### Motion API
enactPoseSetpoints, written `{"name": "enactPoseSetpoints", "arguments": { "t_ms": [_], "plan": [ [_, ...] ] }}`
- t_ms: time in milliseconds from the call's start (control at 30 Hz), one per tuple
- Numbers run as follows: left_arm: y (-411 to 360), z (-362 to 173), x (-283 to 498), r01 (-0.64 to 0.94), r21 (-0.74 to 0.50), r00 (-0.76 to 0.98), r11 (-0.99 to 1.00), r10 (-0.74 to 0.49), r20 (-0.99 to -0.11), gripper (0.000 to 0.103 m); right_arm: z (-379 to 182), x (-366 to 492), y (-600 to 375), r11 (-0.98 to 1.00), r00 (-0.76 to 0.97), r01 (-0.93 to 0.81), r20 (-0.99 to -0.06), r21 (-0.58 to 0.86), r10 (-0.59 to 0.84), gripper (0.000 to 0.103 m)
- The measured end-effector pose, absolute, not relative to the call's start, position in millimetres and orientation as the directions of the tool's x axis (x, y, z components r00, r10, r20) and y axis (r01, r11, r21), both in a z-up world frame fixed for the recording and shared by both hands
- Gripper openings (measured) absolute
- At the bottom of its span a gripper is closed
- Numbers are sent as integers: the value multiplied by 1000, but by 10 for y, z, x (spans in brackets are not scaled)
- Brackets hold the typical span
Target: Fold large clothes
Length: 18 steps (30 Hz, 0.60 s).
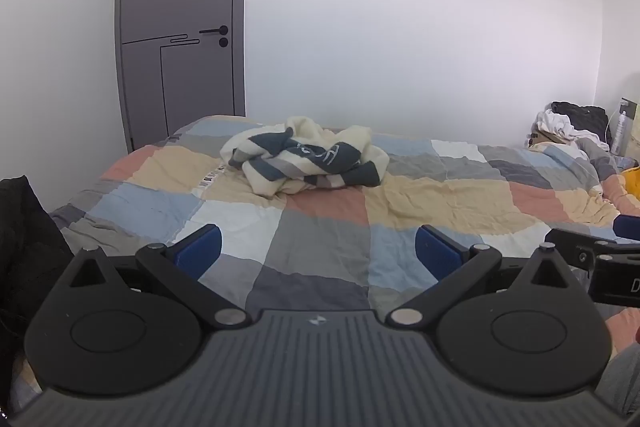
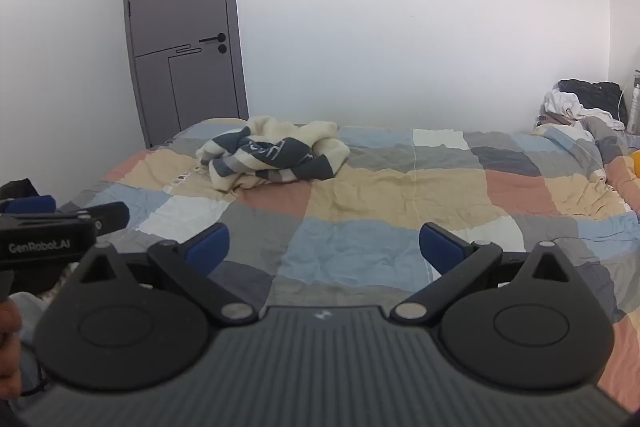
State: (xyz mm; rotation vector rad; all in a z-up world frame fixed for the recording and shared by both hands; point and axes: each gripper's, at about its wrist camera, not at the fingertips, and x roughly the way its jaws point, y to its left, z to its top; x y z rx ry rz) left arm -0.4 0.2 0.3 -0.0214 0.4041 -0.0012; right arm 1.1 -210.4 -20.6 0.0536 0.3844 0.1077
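- Left gripper: black two-finger tool with blue pads, jaws spread wide, nothing between them; hovers over the near edge of the bed.
- Right gripper: same build, jaws likewise spread and empty; held just beside the left one at about the same height, each tool's side showing in the other's view.
- Cream, dark-blue and grey striped knit garment: lies crumpled in a heap on the bed, well ahead of both grippers toward the far wall. No clear long axis can be read; the heap spreads somewhat wider side to side than front to back. No sleeve or hem can be picked out.
- Bearing: in the left view the heap sits nearly straight ahead, slightly left of centre; in the right view it sits plainly to the left. Judged nearer to the left gripper; both need a forward reach, the right one also a leftward one.
- Patchwork quilt in blue, grey, tan, salmon and white squares: covers the bed, soft and lightly wrinkled; a pinch may catch it along with the garment.
- Grey panel door with black lever handle: shut, beyond the bed's far left corner.
- Plain white wall: behind the bed.
- Pile of white and black clothes: far right corner, well apart from the heap.
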Motion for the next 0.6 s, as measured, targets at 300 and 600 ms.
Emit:
{"name": "enactPoseSetpoints", "arguments": {
  "t_ms": [300, 600],
  "plan": [
    [4, 10, 48, -6, -14, 918, 1000, 0, -396, 103, -181, -8, -2127, 993, 925, -85, -364, 77, 107, 103],
    [-34, -17, -3, -7, -7, 921, 1000, 4, -389, 103, -173, 9, -2145, 994, 920, -83, -377, 69, 103, 103]
  ]
}}
